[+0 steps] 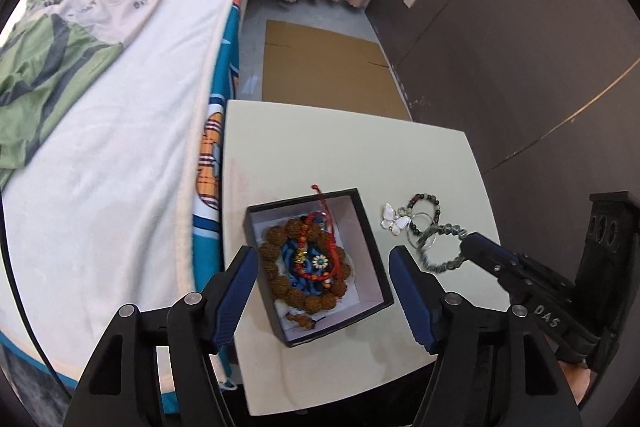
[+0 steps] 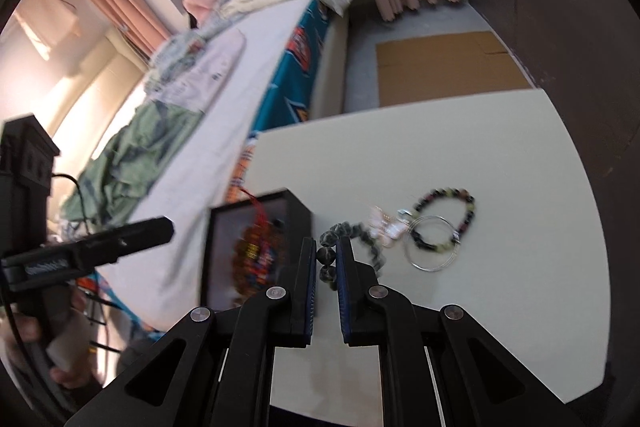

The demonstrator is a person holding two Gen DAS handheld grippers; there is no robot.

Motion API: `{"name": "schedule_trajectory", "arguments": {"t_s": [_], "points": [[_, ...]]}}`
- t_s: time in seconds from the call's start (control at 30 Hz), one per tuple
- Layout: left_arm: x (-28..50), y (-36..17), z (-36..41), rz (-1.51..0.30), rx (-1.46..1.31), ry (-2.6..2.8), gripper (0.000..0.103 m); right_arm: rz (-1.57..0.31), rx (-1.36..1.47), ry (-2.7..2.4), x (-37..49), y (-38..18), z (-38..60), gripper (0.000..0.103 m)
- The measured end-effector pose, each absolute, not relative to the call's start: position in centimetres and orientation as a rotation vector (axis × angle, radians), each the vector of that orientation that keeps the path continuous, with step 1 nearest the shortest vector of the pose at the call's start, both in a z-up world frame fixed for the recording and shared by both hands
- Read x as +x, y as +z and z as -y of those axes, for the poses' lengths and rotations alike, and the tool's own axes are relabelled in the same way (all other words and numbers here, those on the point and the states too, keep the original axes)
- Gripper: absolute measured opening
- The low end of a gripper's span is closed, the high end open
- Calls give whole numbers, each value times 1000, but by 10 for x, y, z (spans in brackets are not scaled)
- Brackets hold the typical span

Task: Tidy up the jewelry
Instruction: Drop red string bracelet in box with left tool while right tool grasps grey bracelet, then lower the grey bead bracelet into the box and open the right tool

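Both tools share one build: matte black linkage arms with triangular cut-outs, round silver pivot screws at the joints, and flat fingers faced with ribbed blue pads (image 1: 240, 291). The left gripper (image 1: 323, 269) shows four such screws across its arms. The right gripper (image 2: 325, 259) has the same screws and blue pads (image 2: 309, 291); its side carries white lettering reading "DAS". A thin black cable trails from the left handle. Bare skin shows behind each handle.
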State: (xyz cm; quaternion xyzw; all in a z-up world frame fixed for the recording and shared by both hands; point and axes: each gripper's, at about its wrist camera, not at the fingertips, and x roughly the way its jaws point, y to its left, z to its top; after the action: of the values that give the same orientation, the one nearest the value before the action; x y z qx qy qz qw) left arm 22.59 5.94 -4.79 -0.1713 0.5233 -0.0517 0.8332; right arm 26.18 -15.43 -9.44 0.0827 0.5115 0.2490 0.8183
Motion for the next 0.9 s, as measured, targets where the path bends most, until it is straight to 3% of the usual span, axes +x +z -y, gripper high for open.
{"name": "schedule_trajectory", "arguments": {"t_s": [0.3, 0.8, 0.87, 0.9], "points": [[210, -40, -95, -1082, -409, -56, 69, -1020, 214, 624, 259, -73, 123, 11], [201, -30, -112, -1067, -415, -41, 69, -1072, 204, 654, 279, -97, 86, 12], [201, -29, -109, -1065, -408, -48, 69, -1105, 209, 640, 279, -102, 90, 15], [201, -28, -108, -1065, -405, -51, 69, -1108, 210, 622, 278, -103, 93, 23]]}}
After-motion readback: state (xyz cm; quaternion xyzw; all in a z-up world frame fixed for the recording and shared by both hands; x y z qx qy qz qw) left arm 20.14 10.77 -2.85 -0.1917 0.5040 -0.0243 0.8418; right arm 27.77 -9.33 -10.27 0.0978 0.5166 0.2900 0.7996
